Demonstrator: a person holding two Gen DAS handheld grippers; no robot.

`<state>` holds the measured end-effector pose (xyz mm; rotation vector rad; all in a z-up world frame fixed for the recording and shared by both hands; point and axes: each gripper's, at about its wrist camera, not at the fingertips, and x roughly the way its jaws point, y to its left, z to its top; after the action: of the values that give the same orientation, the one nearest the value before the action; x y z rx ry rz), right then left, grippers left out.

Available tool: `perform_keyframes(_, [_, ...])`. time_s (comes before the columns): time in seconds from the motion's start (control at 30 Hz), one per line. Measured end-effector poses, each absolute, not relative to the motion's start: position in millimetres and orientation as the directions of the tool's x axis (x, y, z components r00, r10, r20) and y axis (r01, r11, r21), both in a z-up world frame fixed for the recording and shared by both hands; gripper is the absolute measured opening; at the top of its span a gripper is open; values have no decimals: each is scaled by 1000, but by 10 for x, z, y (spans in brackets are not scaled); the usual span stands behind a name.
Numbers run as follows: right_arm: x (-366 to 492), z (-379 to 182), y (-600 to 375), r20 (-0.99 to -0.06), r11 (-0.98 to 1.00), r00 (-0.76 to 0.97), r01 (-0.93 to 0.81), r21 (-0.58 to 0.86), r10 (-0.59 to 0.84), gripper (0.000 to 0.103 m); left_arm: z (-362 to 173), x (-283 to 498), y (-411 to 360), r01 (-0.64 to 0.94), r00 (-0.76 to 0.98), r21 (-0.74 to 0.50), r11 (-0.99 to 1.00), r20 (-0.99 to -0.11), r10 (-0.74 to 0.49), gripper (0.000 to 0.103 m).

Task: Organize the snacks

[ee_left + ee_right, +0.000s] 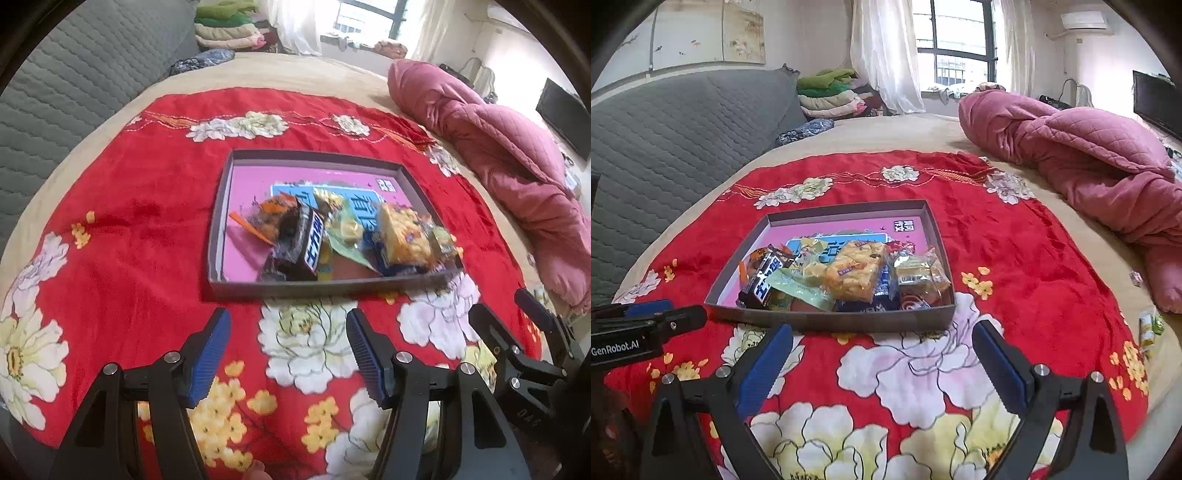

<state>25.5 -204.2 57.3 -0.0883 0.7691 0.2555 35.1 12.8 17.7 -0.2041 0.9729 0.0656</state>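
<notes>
snacks sit heaped in a shallow grey box (827,320) on a red floral blanket (1015,258) spread over a bed; most of the pile crowds the near half of the box, pink printed floor bare at the far end; likely all light, crinkly film packets that slide on each other, so a pinch on a sealed end or across the narrow width looks safest; dark chocolate bar (301,243) lies at the left of the pile, probably firm and the densest piece, best gripped across its short side; puffed yellow rice cake pack (855,275) sits on top in the middle, bulky, probably brittle, so squeeze gently or take the wrapper edge; clear biscuit pack (918,275) at the right corner, small and boxy; green sachet (345,232) flat and floppy, hard to lift except by an edge; one stray small packet (1148,326) lies outside, at the blanket's right edge, so the job looks nearly but not fully done; box is thin card, low walls, would flex if lifted by one side; left gripper (288,354) hovers just before the near wall, blue ribbed pads apart, nothing between them; right gripper (882,363) likewise spread wide and empty, over the blanket short of the box; pink quilt (1089,147) bunched well to the right.
</notes>
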Motion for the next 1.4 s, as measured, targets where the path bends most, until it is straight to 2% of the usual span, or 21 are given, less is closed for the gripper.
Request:
perform_keyframes(0.3, [82, 598, -1992, -699, 957, 685, -289, -1, 206, 99, 66, 224, 28, -136, 522, -159, 978, -851, -66, 66])
perform_keyframes(1.4, [70, 557, -1974, -722, 958, 664, -288, -7, 195, 100, 64, 198, -20, -134, 515, -148, 980, -855, -59, 66])
